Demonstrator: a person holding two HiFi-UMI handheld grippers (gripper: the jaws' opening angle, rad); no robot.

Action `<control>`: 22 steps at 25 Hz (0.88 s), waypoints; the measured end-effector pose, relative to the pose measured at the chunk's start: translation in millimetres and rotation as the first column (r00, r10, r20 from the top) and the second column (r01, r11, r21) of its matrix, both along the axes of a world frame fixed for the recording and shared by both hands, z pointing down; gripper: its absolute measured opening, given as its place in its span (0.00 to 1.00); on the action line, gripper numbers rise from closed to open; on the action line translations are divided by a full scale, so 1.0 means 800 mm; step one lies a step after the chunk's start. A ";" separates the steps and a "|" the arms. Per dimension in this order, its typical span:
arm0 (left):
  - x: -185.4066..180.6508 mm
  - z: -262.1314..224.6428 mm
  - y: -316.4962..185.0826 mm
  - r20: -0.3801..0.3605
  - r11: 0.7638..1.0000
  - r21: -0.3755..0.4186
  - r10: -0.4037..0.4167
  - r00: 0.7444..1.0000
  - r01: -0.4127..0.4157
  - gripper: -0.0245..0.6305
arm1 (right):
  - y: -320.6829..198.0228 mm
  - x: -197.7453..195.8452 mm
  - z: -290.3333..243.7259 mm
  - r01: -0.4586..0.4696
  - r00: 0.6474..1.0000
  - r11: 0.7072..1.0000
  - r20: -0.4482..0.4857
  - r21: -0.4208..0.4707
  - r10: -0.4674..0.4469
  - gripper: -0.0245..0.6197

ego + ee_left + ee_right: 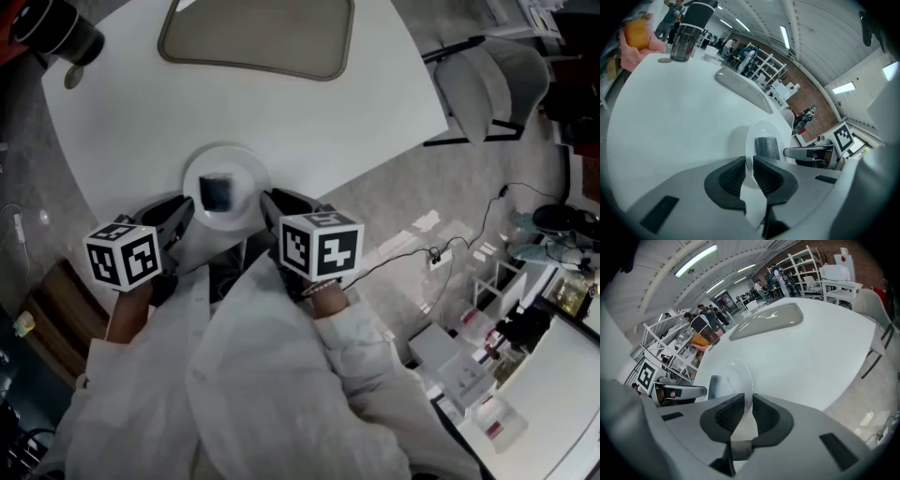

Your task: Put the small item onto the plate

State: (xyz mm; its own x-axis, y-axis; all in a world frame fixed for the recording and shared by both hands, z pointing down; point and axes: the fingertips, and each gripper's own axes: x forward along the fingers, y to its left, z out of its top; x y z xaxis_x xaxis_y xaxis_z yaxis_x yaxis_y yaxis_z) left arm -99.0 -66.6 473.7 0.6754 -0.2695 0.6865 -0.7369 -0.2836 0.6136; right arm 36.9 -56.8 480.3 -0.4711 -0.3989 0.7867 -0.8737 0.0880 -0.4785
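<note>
Item (217,192): small dark block, lying at the centre of the plate (246,169). Plate: white, round, on the white table (281,112), close to its near edge. Mat (258,33): grey, at 12 o'clock from the plate, well apart from it. Dark cup (58,33): at 10 o'clock from the plate, near the far table edge.

Left gripper (180,216): at the plate's 8 o'clock rim. Its own view shows the jaws drawn almost together. A narrow slot is left between the ribbed pads, the plate rim runs into that slot, and the jaws are clamped on it.

Right gripper (272,203): at the plate's 4 o'clock rim, in the same condition, with jaws nearly closed and the plate rim seated between the pads.

Neither gripper touches the item. The two grippers face each other across the plate.
</note>
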 end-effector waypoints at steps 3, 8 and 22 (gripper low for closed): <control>0.007 -0.001 -0.015 -0.004 1.000 0.002 0.000 1.000 0.000 0.12 | -0.021 0.007 0.001 0.007 1.000 1.000 0.006 0.004 -0.008 0.14; 0.011 0.002 -0.043 0.018 0.999 0.011 -0.040 0.999 0.039 0.12 | -0.056 0.012 -0.001 0.042 0.999 0.999 0.010 0.016 -0.042 0.14; 0.085 -0.001 -0.171 0.052 0.993 0.027 -0.116 0.992 0.114 0.12 | -0.207 0.083 -0.005 0.147 0.988 0.989 0.040 0.018 -0.148 0.13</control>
State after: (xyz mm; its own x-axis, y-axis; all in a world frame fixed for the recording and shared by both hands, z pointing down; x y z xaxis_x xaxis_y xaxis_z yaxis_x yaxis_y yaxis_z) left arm -31.3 -203.0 472.8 0.6017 -0.3601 0.7129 -0.7968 -0.2093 0.5668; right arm 103.5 -222.4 476.0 -0.5573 -0.3338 0.7603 -0.8303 0.2219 -0.5113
